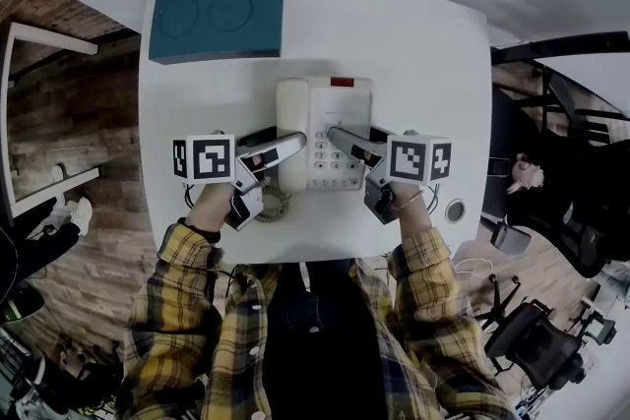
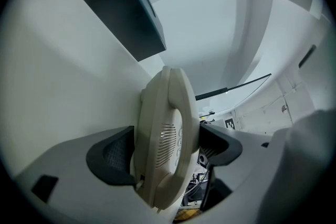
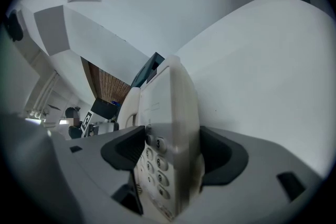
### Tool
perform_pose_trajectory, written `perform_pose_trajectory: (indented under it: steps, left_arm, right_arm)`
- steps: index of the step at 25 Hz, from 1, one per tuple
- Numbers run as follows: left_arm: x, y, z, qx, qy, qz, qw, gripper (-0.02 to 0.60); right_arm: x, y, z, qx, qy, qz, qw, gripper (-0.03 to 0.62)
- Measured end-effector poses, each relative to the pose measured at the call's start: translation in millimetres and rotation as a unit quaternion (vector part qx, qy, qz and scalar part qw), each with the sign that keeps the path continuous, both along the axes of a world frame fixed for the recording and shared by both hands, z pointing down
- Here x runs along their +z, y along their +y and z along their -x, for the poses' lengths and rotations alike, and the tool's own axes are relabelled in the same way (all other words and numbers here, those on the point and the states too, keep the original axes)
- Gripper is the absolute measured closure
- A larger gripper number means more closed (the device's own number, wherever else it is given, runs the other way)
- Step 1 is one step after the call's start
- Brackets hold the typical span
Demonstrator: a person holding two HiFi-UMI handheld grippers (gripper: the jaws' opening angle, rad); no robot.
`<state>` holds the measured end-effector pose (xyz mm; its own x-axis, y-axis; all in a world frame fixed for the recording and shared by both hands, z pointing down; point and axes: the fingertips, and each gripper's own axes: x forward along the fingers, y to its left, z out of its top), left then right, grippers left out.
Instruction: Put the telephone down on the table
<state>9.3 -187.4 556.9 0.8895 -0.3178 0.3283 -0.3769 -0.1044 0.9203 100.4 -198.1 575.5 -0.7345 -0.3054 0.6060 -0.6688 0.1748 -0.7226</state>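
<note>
A cream desk telephone with a keypad and a handset on its left side lies at the middle of the white table. My left gripper comes in from the left and is shut on the handset, whose speaker grille shows between the dark pads. My right gripper comes in from the right and is shut on the telephone's base, its jaws either side of the keypad edge. Whether the telephone rests on the table or hangs just above it, I cannot tell.
A teal flat box lies at the table's far left corner. The phone's coiled cord sits near the front edge, under my left hand. A small round grommet is at the front right. A person sits right of the table.
</note>
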Motion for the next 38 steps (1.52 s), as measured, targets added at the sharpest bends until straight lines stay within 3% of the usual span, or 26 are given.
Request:
perform_pose_trajectory:
  steps: [4, 9, 27, 38]
  left_arm:
    - [-1, 1, -1, -0.006, -0.001, 0.000, 1.0000, 0.186]
    - [0, 2, -2, -0.001, -0.007, -0.006, 1.0000, 0.186]
    - [-9, -3, 4, -0.021, -0.036, -0.030, 0.9987, 0.186]
    - [-42, -7, 13, -0.032, -0.090, -0.101, 0.9903, 0.186]
  right_arm:
    - [0, -2, -2, -0.004, 0.020, -0.011, 1.000, 0.293]
    - [-1, -6, -6, -0.028, 0.089, -0.047, 0.995, 0.295]
    - [-1, -5, -10, -0.013, 0.100, -0.051, 0.994, 0.295]
    - [-19, 2, -16, -0.016, 0.112, -0.081, 0.990, 0.296]
